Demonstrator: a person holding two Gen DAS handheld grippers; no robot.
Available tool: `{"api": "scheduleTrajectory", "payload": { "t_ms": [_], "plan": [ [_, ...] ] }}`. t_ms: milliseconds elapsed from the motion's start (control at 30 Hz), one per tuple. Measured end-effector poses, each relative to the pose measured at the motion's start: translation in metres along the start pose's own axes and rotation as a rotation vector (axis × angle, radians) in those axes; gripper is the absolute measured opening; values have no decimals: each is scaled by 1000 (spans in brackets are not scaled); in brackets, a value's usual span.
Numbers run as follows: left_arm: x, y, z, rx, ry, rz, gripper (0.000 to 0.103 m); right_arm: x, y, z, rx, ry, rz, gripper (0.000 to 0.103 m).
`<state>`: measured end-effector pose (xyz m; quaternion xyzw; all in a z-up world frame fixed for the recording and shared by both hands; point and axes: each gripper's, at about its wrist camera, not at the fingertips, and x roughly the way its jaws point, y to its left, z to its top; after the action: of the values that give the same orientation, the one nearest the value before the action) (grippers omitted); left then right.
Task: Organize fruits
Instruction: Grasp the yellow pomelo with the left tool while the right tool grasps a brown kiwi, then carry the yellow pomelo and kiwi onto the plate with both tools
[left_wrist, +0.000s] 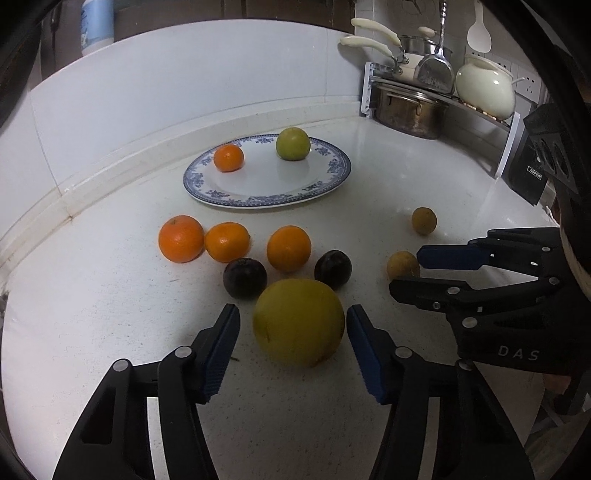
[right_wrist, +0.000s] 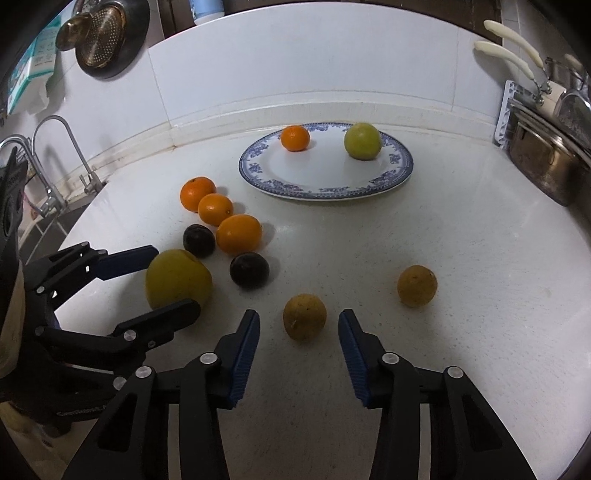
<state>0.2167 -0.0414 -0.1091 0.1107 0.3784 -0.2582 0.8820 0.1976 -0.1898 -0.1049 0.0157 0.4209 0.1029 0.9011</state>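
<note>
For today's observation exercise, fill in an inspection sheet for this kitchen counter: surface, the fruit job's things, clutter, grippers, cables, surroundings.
Surface: white speckled counter, bare apart from fruit and plate.
Job's things: blue-rimmed plate holds one small orange and one green fruit. Loose on the counter: three oranges, two dark fruits, a large yellow fruit, two small brownish fruits.
Clutter: nothing seen.
Grippers: left gripper straddles the large yellow fruit, small gaps at both pads; right gripper straddles a small brownish fruit, not touching.
Cables: nothing seen.
Surroundings: pot rack at right, taps and hanging strainer at left, tiled wall behind.
</note>
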Motion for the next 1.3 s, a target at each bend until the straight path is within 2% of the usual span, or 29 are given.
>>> {"api": "scheduleTrajectory", "payload": {
  "t_ms": [167, 300, 633, 1300],
  "plan": [
    [2, 1, 1, -19, 11, -13, 50, 7, -1, 1, 5, 16, 9, 35],
    [4, -1, 3, -18, 18, -9, 49, 12, -2, 0, 6, 28, 19, 27],
    [0, 3, 7, -71, 34, -19, 49, 4, -1, 1, 13, 13, 39, 27],
    [-51, 7, 40, -69, -89, 35, 48, -50, 3, 33, 6, -135, 51, 27]
  ]
}}
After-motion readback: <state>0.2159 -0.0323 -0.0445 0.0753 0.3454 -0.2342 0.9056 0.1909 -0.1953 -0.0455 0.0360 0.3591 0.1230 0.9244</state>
